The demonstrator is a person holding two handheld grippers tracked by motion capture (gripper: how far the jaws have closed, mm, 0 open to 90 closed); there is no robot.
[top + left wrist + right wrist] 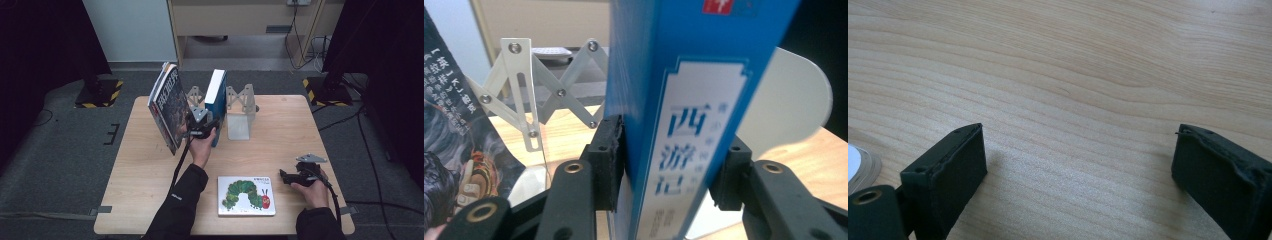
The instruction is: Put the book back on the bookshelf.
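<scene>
The blue book (pixel 674 100) stood upright on its lower edge near the far middle of the table (pixel 140 190), and my left gripper (pixel 669 165) was clamped on it, one jaw pressed to each cover with the spine and its printed label facing my camera. In the left gripper view the book's top and bottom were cut off by the frame, so I could not see where it met the table. From above, my left hand (pixel 201 145) and the gripper's grey plate covered the book's near lower corner. The book (pixel 216 97) sat at twelve o'clock from that hand, right at the jaws.

At nine o'clock from the blue book, just beside it, a dark-covered book (pixel 169 107) leaned with its top tilted away to the left; in the left gripper view only a strip of its cover (pixel 454 150) showed at the edge, too cropped to read. At three o'clock stood a white bookend (pixel 239 122) with a folding lattice behind it (pixel 544 95); whether the book touched it I could not tell.

My left forearm reached forward from six o'clock, sleeve dark, hand wrapped round the gripper's handle.

My right gripper (pixel 286 176) rested low near the table's right near corner, jaws wide apart over bare wood (pixel 1073 90), pointing toward nine o'clock. A caterpillar picture book (pixel 246 196) lay flat just beside it on that side, apart from the jaws.
</scene>
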